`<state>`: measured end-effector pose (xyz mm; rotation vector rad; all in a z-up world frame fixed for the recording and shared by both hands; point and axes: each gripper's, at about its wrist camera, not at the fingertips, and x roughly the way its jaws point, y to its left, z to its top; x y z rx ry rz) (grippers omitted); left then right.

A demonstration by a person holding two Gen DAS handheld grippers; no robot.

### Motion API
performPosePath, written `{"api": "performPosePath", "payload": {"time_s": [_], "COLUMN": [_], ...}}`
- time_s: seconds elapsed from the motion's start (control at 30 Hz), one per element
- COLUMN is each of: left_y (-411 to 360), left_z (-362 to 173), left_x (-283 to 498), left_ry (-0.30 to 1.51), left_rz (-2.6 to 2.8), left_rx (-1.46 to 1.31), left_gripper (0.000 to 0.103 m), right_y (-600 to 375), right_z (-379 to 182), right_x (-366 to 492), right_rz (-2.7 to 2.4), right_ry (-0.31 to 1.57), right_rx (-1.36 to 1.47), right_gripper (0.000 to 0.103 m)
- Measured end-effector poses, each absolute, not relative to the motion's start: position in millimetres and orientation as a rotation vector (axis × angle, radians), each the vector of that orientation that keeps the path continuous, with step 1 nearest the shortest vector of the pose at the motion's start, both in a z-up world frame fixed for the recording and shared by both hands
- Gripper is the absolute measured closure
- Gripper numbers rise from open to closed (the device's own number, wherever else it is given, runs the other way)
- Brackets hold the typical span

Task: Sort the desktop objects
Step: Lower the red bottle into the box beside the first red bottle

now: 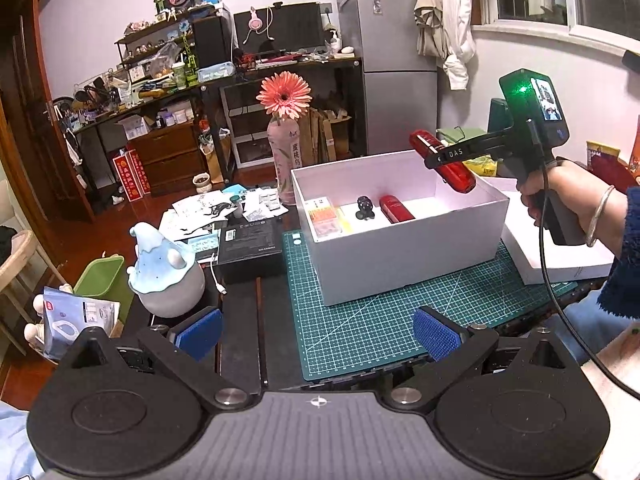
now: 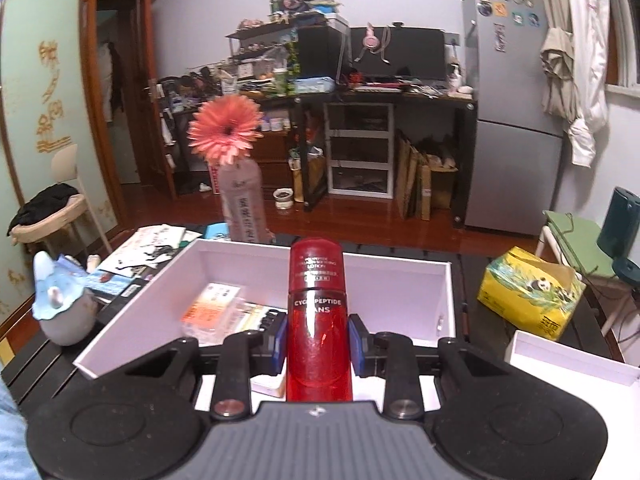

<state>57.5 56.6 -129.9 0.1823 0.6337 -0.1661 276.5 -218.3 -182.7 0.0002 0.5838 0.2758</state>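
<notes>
1. The right gripper (image 2: 318, 340) clamps a red lotion bottle (image 2: 317, 312) above the white box (image 2: 132, 304); a flower bottle (image 2: 244, 208) stands beyond.
2. Below it, the box holds an orange packet (image 2: 208, 312).
3. The left gripper (image 1: 316, 332) is open over the cutting mat (image 1: 360, 328).

My red bottle (image 2: 318, 320) hides part of the white box (image 2: 450, 300) floor behind it, and its base is lost behind my right gripper (image 2: 318, 338) body. Its upper print is too small to read. In the left wrist view the bottle covers part of the box's far right corner. A small black figure (image 1: 365, 207) in the box is too small to make out. The box lid (image 1: 560, 258) is partly covered by my right hand (image 1: 560, 196), and the right wrist view cuts it off at the right edge. The yellow pack (image 2: 528, 294) shows only as a scrap behind that gripper in the left wrist view. My left gripper (image 1: 318, 334) body hides the cutting mat's (image 1: 380, 320) near edge.
</notes>
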Motion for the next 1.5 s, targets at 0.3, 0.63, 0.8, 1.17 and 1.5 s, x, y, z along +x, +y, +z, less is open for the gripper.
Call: {"api": "performPosePath", "payload": {"time_s": [0.3,0.63,0.8,1.17,1.5], "left_y": [56,59,60,55,62], "left_z": [-130,-129,-128,-127,-126], "left_x": [59,56,55,49,47], "left_ry": [0.641,0.615,0.606,0.579,0.567], "left_rz": [-0.159,-0.17,-0.18,-0.182,-0.197], "left_rx": [0.175,0.163,0.157,0.187,0.152], "left_gripper": [0.0,0.0,0.0,0.0,0.0], "right_y": [-237,-237,-228,-225,-211], "right_z": [-200,-222,-226,-225,-220], "right_x": [299,316,323,349,354], "right_rz": [0.202,0.151,0.14,0.119,0.129], "right_ry": [0.644,0.72,0.747,0.825,0.85], "right_rx": [0.04,0.035,-0.006,-0.044,-0.105], "right_gripper": [0.074,0.074,0.074,0.074,0.074]}}
